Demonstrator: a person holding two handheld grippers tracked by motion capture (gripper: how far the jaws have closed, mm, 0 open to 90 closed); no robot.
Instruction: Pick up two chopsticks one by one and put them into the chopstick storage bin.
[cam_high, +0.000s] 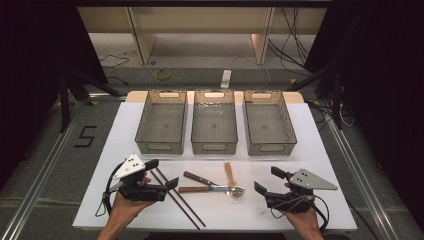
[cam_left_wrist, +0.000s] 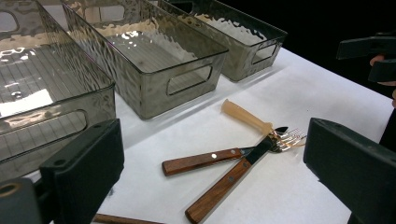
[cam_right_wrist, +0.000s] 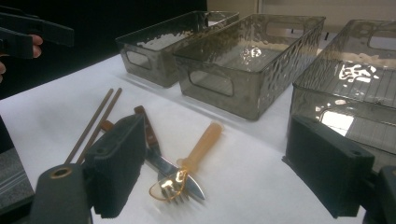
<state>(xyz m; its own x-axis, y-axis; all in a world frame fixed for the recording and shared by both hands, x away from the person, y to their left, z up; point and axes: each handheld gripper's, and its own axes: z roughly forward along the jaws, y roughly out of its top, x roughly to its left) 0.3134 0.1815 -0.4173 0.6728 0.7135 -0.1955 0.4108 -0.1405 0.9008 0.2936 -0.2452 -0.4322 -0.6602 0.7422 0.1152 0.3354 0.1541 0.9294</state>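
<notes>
Cutlery sorting setup by the look of it: a small pile of utensils is laid on the white table (cam_high: 310, 200) just in front of three smoked see-through bins (cam_high: 214, 128), between the two grippers. The left gripper (cam_high: 162, 174) is held with its jaws spread wide and nothing between them, and the same goes for the right gripper (cam_high: 269, 181), so nothing is grasped yet. In the pile a wooden-handled knife (cam_left_wrist: 201, 161) and a wooden-handled fork (cam_left_wrist: 221, 187) can be seen crossed at their metal ends, with an amber plastic spoon (cam_right_wrist: 194, 156) lying over them, its bowl sitting right on the fork tines. A pair of dark chopsticks (cam_high: 179, 196) is lying just beside the left gripper, apart from the rest. Handling is judged as easy on weight but fiddly: everything looks light and stiff, the polished blade and tines are probably slippery, and the spoon is likely the lightest and could skate away if nudged. The wooden handles would be the best place to grab, near the riveted middle, where the grip is flatter and less slick; the spoon is best taken on its thick round handle. The chopsticks are thin and low, so a pinch across both at mid-length may be needed. As for writing, no brand or label can be read on the utensils or bins; only a dark "5" (cam_high: 85, 136) is marked on the floor to the left.
</notes>
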